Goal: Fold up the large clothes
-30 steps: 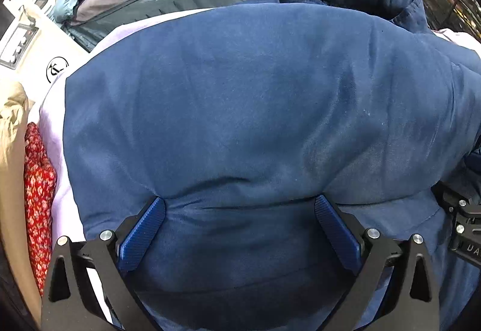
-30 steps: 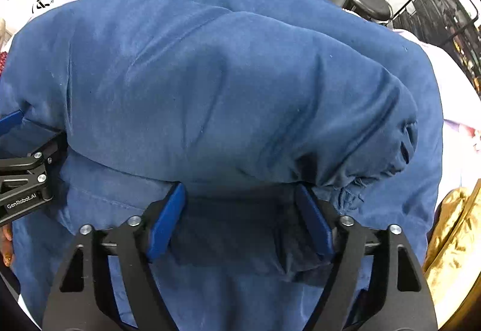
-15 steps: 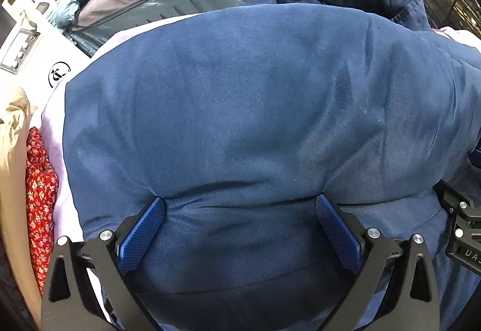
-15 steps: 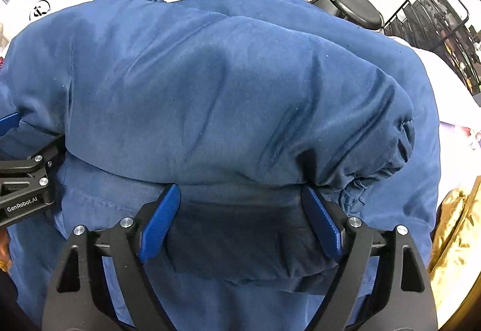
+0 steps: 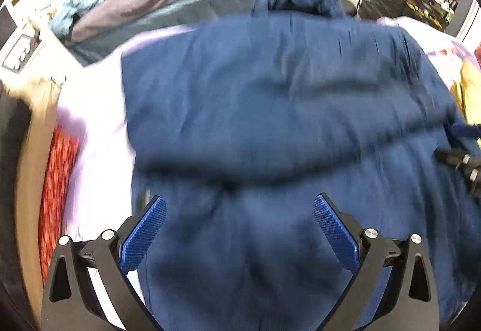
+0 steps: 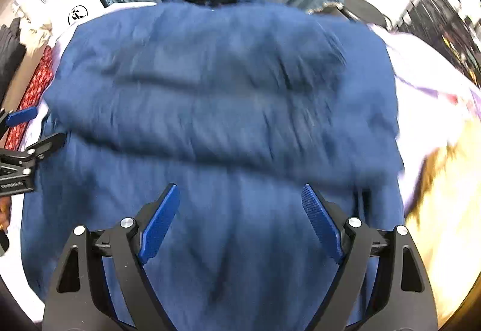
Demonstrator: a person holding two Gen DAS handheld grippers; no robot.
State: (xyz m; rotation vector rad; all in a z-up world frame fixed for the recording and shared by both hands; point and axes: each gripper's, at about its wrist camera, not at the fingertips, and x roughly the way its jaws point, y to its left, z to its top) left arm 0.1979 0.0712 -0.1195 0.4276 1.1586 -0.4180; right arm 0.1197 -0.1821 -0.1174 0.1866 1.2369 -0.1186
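Both tongs — left tongs (image 5: pixel 239 207) and right tongs (image 6: pixel 240 198) — are hovering spread wide, gripping nothing, over the puffy navy-blue padded jacket (image 5: pixel 270 96), which is lying folded on the lilac-covered worktop (image 5: pixel 99 150) — fold ridge running crosswise just ahead of both.

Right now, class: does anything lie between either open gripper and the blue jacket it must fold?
Nothing visible does. The left gripper and the right gripper both point straight at the blue jacket, fingers spread, with only its own fabric ahead. The red patterned cloth lies off to the left side.
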